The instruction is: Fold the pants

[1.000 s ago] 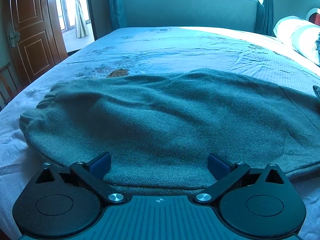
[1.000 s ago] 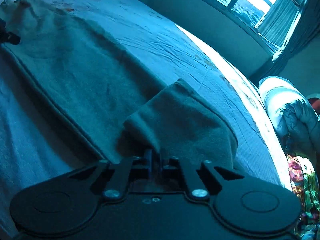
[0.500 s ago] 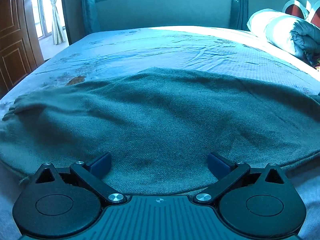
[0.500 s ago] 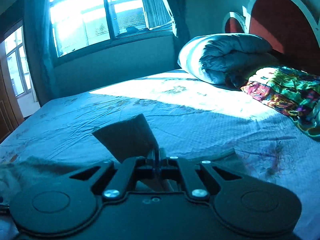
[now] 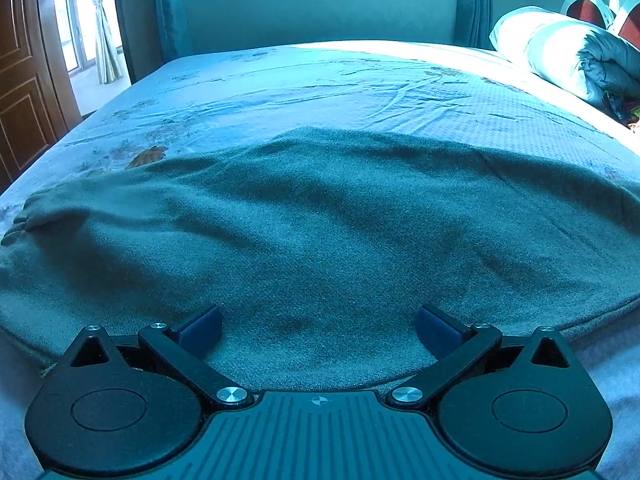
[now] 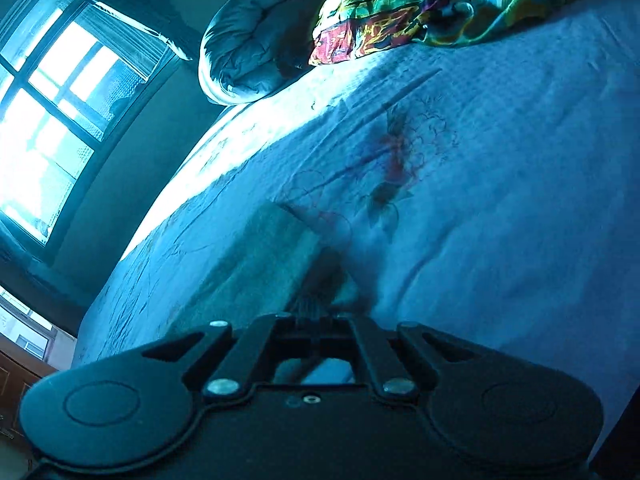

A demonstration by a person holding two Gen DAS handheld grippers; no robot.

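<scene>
Pants [image 5: 320, 232] spread flat across the bed [image 5: 320, 80]. Left tool [image 5: 319, 326] spread wide over the near edge, gripping nothing; right tool [image 6: 318, 312] clamped on a pant-leg end.

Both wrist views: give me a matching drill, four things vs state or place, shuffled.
Things:
1. left tool
2. right tool
3. pants
4. quilt

States:
A. rolled up by the headboard
B. shut on cloth
C. open, low over the cloth
D. spread across the bed

Pairs: 1-C, 2-B, 3-D, 4-A
</scene>
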